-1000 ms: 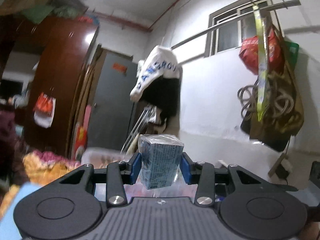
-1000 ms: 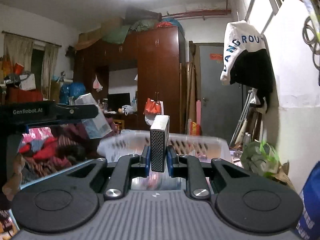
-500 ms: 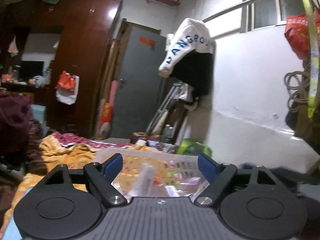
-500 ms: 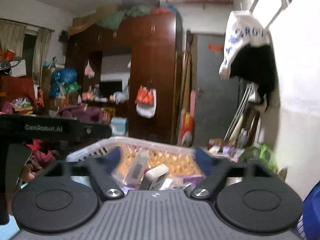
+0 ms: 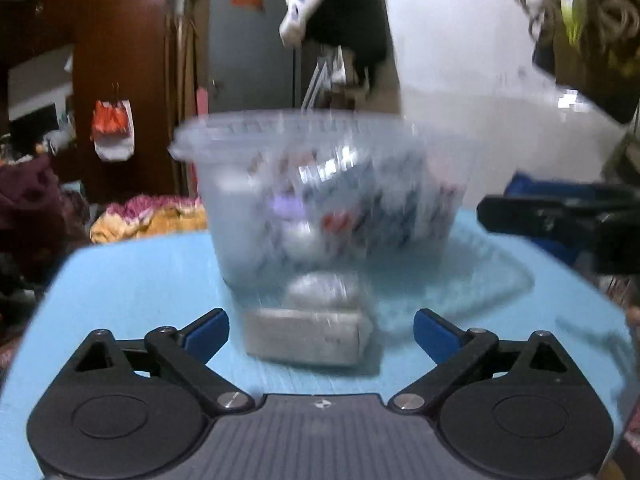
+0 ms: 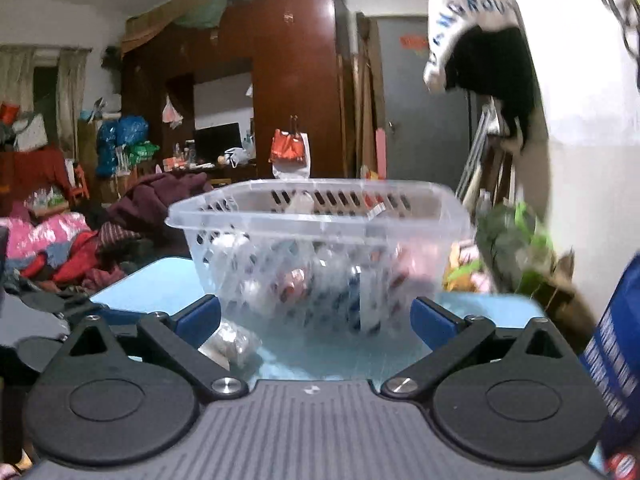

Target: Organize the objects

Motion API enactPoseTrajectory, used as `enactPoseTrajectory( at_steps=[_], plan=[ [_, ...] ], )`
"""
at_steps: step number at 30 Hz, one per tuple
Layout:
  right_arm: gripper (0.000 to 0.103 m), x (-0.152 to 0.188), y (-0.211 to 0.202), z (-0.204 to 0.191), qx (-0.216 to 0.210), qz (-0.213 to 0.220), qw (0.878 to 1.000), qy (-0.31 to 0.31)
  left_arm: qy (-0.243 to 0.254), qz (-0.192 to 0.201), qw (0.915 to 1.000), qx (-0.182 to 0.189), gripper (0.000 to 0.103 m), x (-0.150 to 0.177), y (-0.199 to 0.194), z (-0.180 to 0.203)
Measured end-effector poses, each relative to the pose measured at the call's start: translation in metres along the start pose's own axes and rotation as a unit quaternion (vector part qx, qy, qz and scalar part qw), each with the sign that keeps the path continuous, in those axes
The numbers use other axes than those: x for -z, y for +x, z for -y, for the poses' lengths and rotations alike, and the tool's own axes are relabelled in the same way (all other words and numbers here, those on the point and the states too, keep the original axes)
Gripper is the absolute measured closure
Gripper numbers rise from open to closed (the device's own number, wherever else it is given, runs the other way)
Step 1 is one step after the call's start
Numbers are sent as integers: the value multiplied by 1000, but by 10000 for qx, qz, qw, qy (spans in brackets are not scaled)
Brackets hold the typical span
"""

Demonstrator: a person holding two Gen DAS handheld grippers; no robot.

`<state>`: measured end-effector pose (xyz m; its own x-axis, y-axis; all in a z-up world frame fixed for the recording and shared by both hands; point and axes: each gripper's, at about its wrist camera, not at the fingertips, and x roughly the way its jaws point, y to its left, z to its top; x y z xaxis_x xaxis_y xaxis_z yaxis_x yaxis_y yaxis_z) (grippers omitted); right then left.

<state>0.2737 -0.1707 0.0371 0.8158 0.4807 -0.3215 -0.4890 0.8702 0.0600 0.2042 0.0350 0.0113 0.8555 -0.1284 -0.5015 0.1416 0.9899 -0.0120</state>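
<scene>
Blue table (image 5: 132, 280) holds a clear basket (image 6: 320, 216) of packets; left gripper (image 5: 320, 330) and right gripper (image 6: 316, 318), jaws just opened wide, grip nothing

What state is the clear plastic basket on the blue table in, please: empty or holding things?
Holding things. Through the slotted walls of the clear basket, which stands upright on the blue table, several packets and small items show, too blurred to identify.

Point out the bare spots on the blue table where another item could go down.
Bare blue table lies left of the clear basket, out to the table's edge. A smaller strip runs right of the basket, bordered by the right gripper. The basket is crowded, and a wrapped packet fills the spot before it.
</scene>
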Motion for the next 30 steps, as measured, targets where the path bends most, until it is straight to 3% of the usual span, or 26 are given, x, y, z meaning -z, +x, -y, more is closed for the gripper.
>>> enactPoseTrajectory(
  at_steps=[4,8,9,10,13,16,18,24,30],
  plan=[
    [0,5,8,16,-51,-318,9982,503,-88,-332,9994,-97,5,-6,13,-3],
    [0,16,7,11,64,-418,9974,577,-27,-513,9980,-359,6,-9,28,-2],
    [0,17,9,10,87,-469,9972,583,-120,-567,9980,-243,8,-10,29,-5],
    [0,18,12,10,115,-518,9968,597,-218,-600,9979,-118,17,-11,31,-9],
    [0,21,19,8,158,-598,9959,656,-460,-282,9985,23,17,-8,18,-20],
    [0,24,35,0,94,-721,9941,808,-472,-53,9988,-81,18,-1,1,-32],
    [0,24,52,-15,-10,-983,9931,635,-678,49,9977,-77,18,0,-7,-48],
    [0,21,81,-56,-90,-1247,9921,12,-1266,194,9914,-251,18,0,-13,-98],
    [10,23,84,-70,-207,-1343,9902,-325,-1508,275,9881,-101,17,4,-9,-110]
  ],
)
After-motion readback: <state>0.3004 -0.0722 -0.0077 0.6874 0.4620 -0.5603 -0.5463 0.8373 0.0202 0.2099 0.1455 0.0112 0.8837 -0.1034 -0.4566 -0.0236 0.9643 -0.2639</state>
